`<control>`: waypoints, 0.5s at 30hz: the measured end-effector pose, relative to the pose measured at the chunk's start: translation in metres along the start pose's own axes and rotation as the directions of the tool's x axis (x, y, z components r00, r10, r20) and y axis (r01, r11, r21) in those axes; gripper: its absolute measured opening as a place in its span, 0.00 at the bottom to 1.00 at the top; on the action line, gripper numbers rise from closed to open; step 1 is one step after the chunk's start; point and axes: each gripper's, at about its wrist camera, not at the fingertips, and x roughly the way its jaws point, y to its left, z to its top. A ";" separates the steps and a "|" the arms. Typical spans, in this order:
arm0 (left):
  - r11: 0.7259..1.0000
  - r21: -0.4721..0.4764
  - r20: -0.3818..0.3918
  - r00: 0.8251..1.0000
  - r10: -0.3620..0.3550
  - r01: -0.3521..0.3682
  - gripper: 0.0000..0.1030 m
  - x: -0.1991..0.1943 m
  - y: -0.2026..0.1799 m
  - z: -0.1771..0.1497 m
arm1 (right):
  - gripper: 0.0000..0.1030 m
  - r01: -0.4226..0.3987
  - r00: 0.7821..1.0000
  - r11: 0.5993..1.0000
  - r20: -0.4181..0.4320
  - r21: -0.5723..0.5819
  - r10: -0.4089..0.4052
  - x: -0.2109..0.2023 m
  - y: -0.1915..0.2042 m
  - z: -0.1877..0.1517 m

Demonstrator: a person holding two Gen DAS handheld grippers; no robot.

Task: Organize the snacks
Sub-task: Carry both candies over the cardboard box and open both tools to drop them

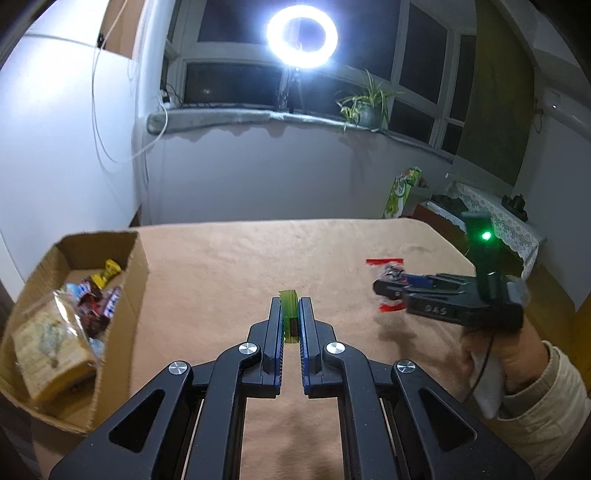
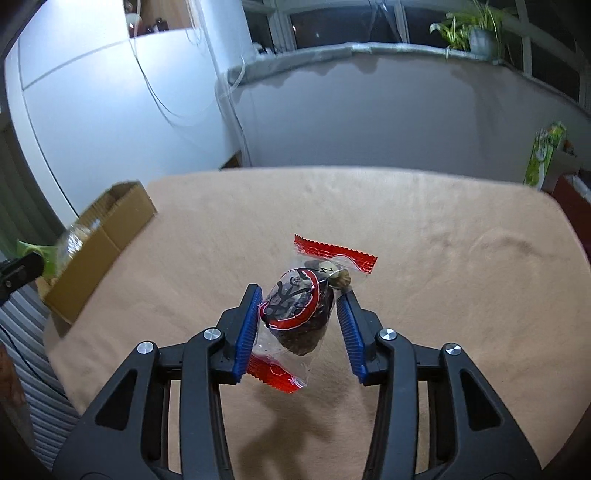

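Note:
My left gripper is shut on a thin green snack packet, held above the tan tablecloth. My right gripper is shut on a clear snack bag with red ends holding a dark snack, lifted off the cloth. In the left wrist view the right gripper and its red-ended bag hang at the right. A cardboard box at the table's left holds several wrapped snacks; it also shows in the right wrist view.
The table is covered by a tan cloth. A ring light on a tripod stands by the window sill with a potted plant. A green carton and a cabinet stand past the table's right edge.

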 end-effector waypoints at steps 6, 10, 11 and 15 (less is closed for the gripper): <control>0.999 0.008 0.045 0.998 0.036 -0.036 0.06 -0.021 0.018 0.004 | 0.43 -0.037 0.997 0.996 0.071 -0.086 0.044 -0.014 0.055 0.032; 0.997 -0.020 0.070 0.994 0.079 -0.077 0.06 -0.036 0.042 0.000 | 0.43 -0.086 0.992 0.984 0.079 -0.154 0.099 -0.007 0.104 0.049; 0.995 -0.037 0.075 0.993 0.094 -0.092 0.06 -0.041 0.053 -0.002 | 0.43 -0.101 0.990 0.980 0.076 -0.174 0.115 -0.002 0.117 0.052; 0.985 -0.096 0.077 0.986 0.150 -0.143 0.06 -0.057 0.087 -0.014 | 0.43 -0.162 0.983 0.958 0.051 -0.236 0.179 0.018 0.167 0.062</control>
